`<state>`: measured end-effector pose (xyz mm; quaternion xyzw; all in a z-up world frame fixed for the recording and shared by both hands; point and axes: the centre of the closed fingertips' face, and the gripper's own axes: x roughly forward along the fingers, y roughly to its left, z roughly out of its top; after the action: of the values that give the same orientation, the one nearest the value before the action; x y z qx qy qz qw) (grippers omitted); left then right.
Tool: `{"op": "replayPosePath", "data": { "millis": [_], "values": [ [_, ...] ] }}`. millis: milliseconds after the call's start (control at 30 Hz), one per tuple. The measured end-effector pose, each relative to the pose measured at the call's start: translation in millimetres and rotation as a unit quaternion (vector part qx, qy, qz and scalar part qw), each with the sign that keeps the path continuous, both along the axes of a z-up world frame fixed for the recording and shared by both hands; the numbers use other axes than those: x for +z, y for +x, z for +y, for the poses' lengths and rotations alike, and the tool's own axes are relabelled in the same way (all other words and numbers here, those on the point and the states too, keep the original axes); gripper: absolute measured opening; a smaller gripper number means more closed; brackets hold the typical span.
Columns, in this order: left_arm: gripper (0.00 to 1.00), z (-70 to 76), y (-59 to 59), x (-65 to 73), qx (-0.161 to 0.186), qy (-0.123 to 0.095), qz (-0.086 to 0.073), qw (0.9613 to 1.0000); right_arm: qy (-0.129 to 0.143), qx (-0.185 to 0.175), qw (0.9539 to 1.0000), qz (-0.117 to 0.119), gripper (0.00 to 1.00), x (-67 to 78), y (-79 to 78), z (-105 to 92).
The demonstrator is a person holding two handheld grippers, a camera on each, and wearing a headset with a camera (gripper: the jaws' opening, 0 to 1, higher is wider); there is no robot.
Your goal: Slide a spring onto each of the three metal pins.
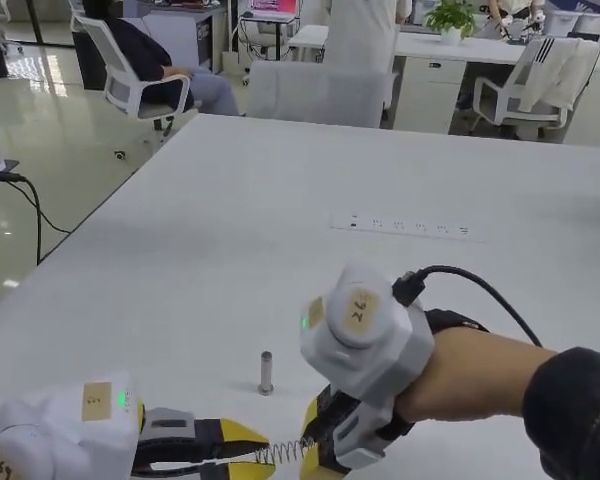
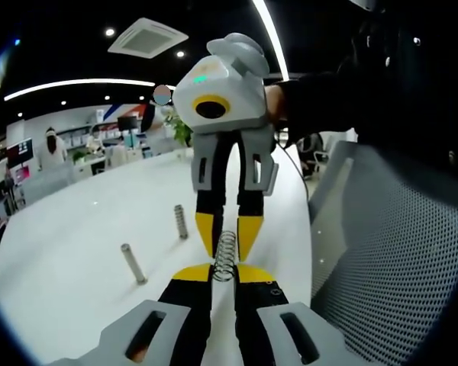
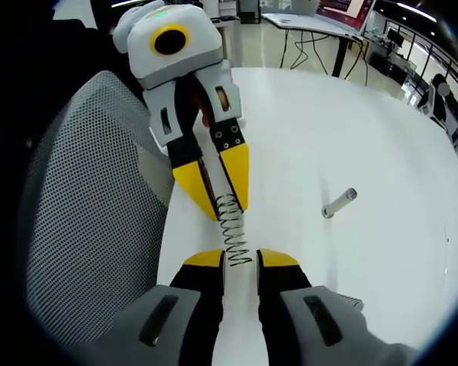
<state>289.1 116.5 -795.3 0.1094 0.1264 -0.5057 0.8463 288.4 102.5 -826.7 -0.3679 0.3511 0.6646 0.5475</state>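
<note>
A white surface [image 1: 280, 220] carries a flat power strip [image 1: 400, 226] on the far right. Beyond its far edge, at the left, stands a white office chair [image 1: 130, 75], and a green plant [image 1: 450, 18] on another desk. A grey mesh chair back [image 3: 91, 198] is just beside the near edge

worktop [image 1: 280, 220] wide open to far edge; one upright pin [image 1: 266, 372] stands near the front, power strip [image 1: 400, 226] lies well beyond it

The head view's lower edge cuts off the left claw [image 1: 252, 447] and right claw [image 1: 313, 447], which hides the spring's [image 1: 282, 453] end.
</note>
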Motion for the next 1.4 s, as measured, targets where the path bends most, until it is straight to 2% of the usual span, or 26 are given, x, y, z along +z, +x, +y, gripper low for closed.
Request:
{"op": "replayPosePath", "data": {
  "millis": [167, 467, 867, 1400],
  "values": [
    [0.02, -2.8, 0.4, 7.4, 0.0, -0.012, -0.005, 0.9999, -0.001, 0.0, 1.0, 0.001, 0.13, -1.3, -0.7, -0.8],
    [0.03, -2.6, -0.7, 7.8, 0.002, -0.015, -0.005, 0.9999, 0.001, 0.0, 1.0, -0.002, 0.09, -0.4, -1.1, -1.1],
    [0.03, -0.3, -0.8, 4.4, 0.007, -0.008, -0.004, 0.9999, 0.024, 0.002, 0.9997, -0.008, 0.09, 19.0, -3.4, 7.6],
    [0.02, -1.3, -0.4, 3.3, 0.008, -0.01, -0.002, 0.9999, 0.043, 0.006, 0.999, -0.01, 0.09, 33.9, -6.2, 18.4]
  ]
}}
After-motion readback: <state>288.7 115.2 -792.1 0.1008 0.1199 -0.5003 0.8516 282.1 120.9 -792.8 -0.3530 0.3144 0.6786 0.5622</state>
